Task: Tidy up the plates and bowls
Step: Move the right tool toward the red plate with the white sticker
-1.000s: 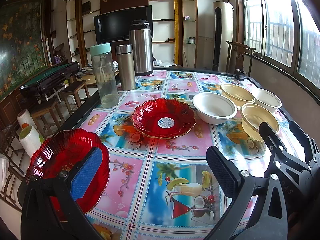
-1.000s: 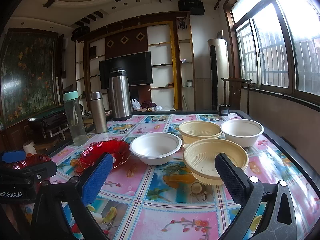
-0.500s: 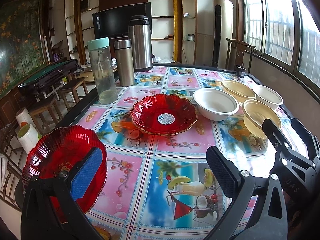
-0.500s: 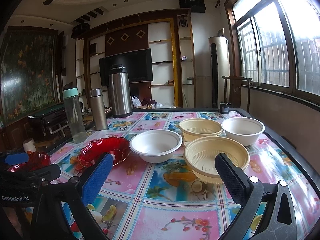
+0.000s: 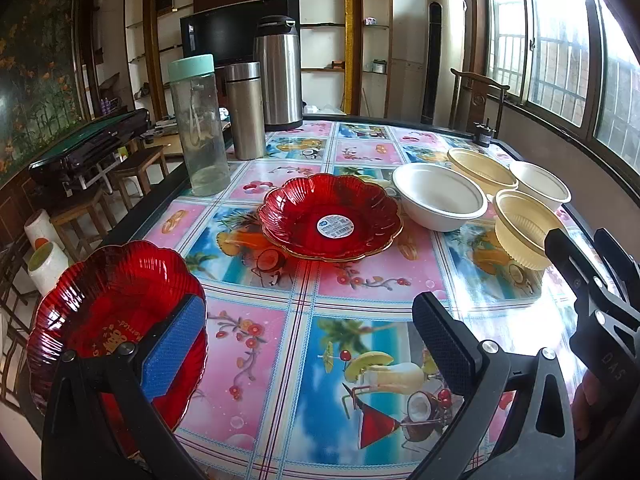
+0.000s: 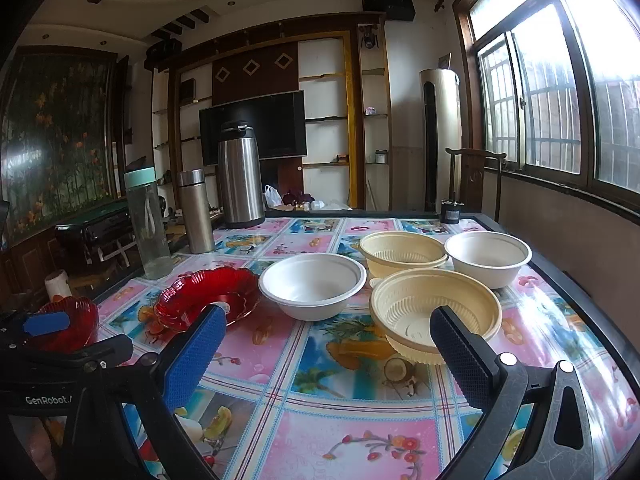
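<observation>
A small red glass plate (image 5: 108,304) lies at the table's near left edge, just behind the blue left finger (image 5: 176,348) of my left gripper (image 5: 308,320), which stands open with nothing between its fingers. A larger red plate (image 5: 330,216) with a sticker sits mid-table. Right of it are a white bowl (image 6: 312,284), a cream bowl (image 6: 434,312), a second cream bowl (image 6: 402,252) and a second white bowl (image 6: 488,256). My right gripper (image 6: 326,332) hovers open over the near table, its black finger in front of the near cream bowl.
A clear bottle with a teal lid (image 5: 198,128), a steel thermos (image 5: 246,110) and a tall steel flask (image 5: 280,72) stand at the far left of the table (image 5: 360,280). A small dark jar (image 5: 484,134) sits at the far right corner. Wooden stools stand beside the left edge.
Both grippers drifted only slightly over the table. Both stay open; the plates and bowls have not moved.
</observation>
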The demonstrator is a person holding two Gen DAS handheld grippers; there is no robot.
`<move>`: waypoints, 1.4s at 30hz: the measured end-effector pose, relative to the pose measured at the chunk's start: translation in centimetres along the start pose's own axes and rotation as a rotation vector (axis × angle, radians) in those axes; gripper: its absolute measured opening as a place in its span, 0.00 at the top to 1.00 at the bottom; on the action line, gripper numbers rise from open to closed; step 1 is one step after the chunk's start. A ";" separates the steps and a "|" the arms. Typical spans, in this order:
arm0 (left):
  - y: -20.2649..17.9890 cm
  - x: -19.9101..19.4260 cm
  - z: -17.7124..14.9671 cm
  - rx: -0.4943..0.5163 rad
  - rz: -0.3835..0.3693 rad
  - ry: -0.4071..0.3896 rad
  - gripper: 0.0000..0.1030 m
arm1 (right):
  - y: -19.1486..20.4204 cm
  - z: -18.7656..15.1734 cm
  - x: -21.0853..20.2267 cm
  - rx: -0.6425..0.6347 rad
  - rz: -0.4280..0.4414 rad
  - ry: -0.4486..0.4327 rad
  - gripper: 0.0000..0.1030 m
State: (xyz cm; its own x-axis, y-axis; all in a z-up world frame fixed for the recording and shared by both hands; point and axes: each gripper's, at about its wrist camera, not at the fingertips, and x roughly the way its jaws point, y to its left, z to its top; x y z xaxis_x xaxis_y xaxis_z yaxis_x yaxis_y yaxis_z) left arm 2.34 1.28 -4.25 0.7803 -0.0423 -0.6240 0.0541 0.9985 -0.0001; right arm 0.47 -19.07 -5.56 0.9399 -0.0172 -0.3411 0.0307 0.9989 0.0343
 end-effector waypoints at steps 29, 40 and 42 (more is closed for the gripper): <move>10.4 -0.9 10.0 -0.198 -0.199 0.144 0.00 | 3.1 3.1 10.1 0.468 0.336 0.338 0.00; 9.0 7.3 13.1 -0.206 -0.245 0.336 0.00 | 1.7 0.8 14.7 0.645 0.444 0.461 0.00; 8.6 9.1 13.1 -0.224 -0.257 0.385 0.00 | 1.5 0.5 15.2 0.666 0.456 0.485 0.01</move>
State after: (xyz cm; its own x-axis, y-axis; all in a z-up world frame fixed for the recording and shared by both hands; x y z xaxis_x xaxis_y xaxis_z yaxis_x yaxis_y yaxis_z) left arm 18.10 9.05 0.34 0.4711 -0.3144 -0.8241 0.0464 0.9419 -0.3327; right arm 14.97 -17.87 -10.23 0.6693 0.5388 -0.5116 0.0239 0.6726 0.7396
